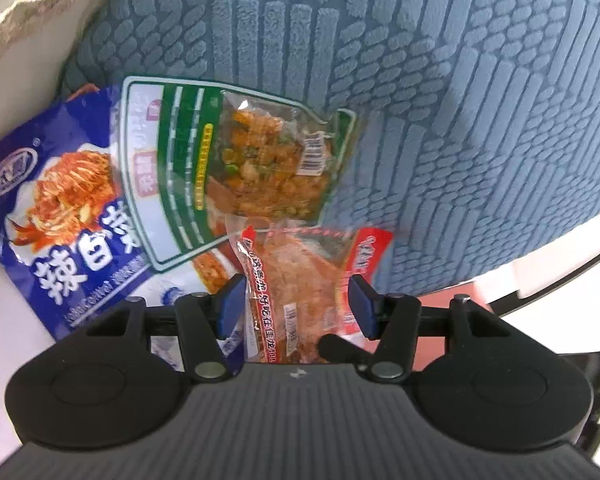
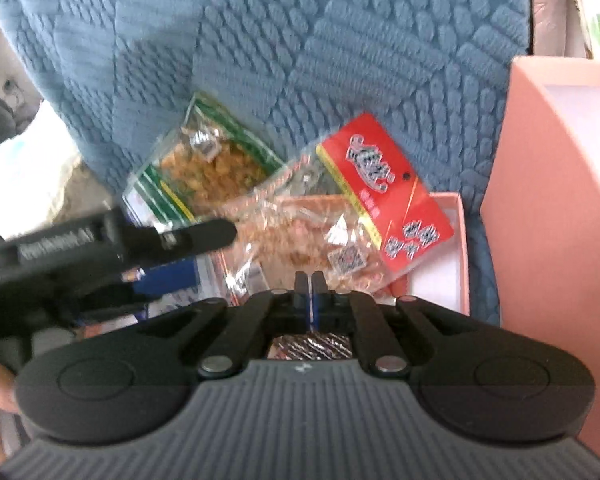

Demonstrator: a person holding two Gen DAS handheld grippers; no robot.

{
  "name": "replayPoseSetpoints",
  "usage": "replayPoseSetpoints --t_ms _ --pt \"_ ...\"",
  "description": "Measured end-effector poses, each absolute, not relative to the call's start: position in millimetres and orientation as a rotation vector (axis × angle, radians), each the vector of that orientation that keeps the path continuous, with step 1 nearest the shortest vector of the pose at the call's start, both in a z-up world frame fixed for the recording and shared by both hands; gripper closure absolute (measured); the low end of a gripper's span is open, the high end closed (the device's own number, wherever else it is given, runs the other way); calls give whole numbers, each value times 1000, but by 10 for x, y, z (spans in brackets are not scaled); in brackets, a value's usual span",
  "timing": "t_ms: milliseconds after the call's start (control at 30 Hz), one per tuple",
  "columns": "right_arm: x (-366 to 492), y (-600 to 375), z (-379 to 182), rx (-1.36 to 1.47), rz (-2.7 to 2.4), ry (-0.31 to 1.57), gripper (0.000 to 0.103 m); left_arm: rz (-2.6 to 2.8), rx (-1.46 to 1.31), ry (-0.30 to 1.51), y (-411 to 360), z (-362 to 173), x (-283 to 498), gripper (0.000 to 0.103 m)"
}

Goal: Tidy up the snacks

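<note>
**A:** Between the fingers of the right tool [image 2: 309,280] I see almost no gap. Is it holding anything?

**B:** The jaws are together, right at the near edge of the clear packet with the red header [image 2: 384,192]. They may be pinching its rim, but the contact is hidden, so I cannot tell.

**A:** And the left tool [image 1: 296,304]?

**B:** Jaws apart, one on each side of that same red packet [image 1: 300,288], which lies between them. The pads don't look pressed onto it, so I'd call it unheld from that side.

**A:** Where do the snacks stand, then?

**B:** Just under and ahead of the right tool there is a low pink tray [image 2: 462,240]; the red packet lies partly over it. Just past the red packet sits the green packet [image 1: 236,160] of orange bits, resting on the blue packet [image 1: 52,208] to the left tool's left.

**A:** So those are still loose?

**B:** They look like an overlapping heap, mostly on the blue quilted cushion [image 1: 460,100] beyond. A tall pink box [image 2: 548,208] stands to the right of the right tool; its inside looks bare as far as I can see.

**A:** Progress?

**B:** Early, I'd judge. Nothing is clearly sorted; three packets remain to be placed.
</note>
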State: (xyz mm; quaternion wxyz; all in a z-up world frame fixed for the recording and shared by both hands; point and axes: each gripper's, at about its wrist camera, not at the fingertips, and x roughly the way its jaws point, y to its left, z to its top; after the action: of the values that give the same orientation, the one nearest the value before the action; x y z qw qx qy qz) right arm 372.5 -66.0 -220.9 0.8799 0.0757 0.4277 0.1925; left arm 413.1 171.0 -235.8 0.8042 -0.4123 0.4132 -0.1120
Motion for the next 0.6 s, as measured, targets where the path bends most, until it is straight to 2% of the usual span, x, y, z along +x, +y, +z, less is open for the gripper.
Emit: replayPoseSetpoints --t_ms 100,167,200,233,400,600 --pt "3702 -637 -2182 98 402 872 93 -287 -942 858 1746 -2336 4116 42" --pt "3669 -625 -2134 59 415 848 76 -300 -961 848 1765 -2318 4107 42" --pt "3632 -635 -2100 52 426 827 58 -302 -961 848 1779 -2303 4098 42" --pt "3611 -631 -2078 50 436 813 50 -302 -959 850 1783 -2296 4099 42" --pt "3443 -605 -1963 -8 512 776 51 -304 -970 848 1804 -2269 4085 42" --pt "3240 -367 -1969 -253 583 684 52 -301 -980 853 1774 -2266 4099 42"
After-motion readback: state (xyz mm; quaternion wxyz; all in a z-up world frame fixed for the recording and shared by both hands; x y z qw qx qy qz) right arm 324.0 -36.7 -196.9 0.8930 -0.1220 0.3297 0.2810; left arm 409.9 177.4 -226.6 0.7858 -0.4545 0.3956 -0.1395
